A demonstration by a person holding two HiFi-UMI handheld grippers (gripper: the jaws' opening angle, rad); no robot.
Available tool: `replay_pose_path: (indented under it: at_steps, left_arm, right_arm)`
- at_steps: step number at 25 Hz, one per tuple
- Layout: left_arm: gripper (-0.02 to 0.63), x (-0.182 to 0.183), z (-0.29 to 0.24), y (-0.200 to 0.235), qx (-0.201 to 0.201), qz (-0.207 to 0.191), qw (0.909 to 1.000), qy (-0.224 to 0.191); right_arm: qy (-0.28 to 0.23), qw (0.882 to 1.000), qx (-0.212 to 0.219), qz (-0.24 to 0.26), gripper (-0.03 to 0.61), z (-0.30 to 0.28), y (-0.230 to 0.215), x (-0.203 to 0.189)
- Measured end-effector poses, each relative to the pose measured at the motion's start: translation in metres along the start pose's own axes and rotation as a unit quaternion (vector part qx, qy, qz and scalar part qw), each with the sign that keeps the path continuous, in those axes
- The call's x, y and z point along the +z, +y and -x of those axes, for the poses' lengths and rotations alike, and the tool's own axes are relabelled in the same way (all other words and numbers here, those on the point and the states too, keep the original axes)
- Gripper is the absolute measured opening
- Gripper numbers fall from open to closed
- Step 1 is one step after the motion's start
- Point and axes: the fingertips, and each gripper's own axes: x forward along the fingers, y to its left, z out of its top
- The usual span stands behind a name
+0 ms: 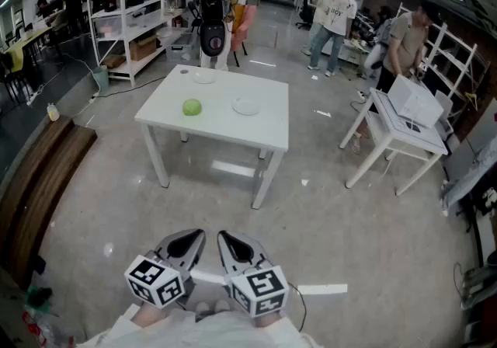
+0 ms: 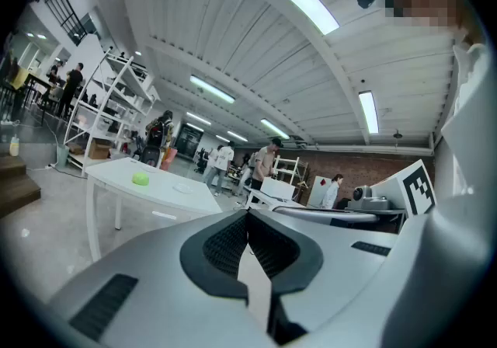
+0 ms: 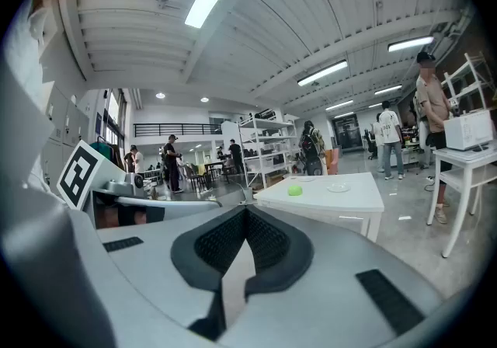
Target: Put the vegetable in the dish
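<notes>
Since the desk (image 1: 268, 133) stands well ahead of us, we judge that the left gripper (image 1: 187, 245) and right gripper (image 1: 234, 248) are in a carry position. They sit side by side, near level, each with jaws pressed together on nothing. The green vegetable (image 1: 192, 107) lies near the desk's left edge, apart from the clear dish (image 1: 246, 106) toward the middle. The vegetable's kind is too small to tell. The dish shows only faintly against the white top.

Pale green vegetable (image 1: 192, 107); clear dish (image 1: 246, 106); white table (image 1: 225, 127).
</notes>
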Motion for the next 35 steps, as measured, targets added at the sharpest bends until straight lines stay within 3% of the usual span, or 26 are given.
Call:
replay_pose_path:
  at_steps: [15, 25, 29, 35]
  left_arm:
    - [0.008, 0.001, -0.001, 0.005, 0.010, -0.018, 0.9998, -0.002]
    - [0.008, 0.007, -0.019, 0.002, -0.004, -0.041, 0.9991, -0.012]
    - [0.008, 0.002, -0.033, 0.002, -0.003, -0.036, 0.9992, -0.014]
    - [0.008, -0.011, -0.049, 0.009, 0.013, -0.015, 0.9997, -0.013]
  right_arm:
    - [0.002, 1.000, 0.002, -0.006, 0.011, -0.005, -0.003, -0.005]
    - [-0.037, 0.999, 0.020, -0.005, 0.011, -0.001, -0.015, 0.001]
    - [-0.041, 0.998, 0.047, -0.004, 0.011, -0.005, -0.022, 0.002]
    - [-0.022, 0.998, 0.048, -0.021, 0.011, -0.014, -0.048, -0.011]
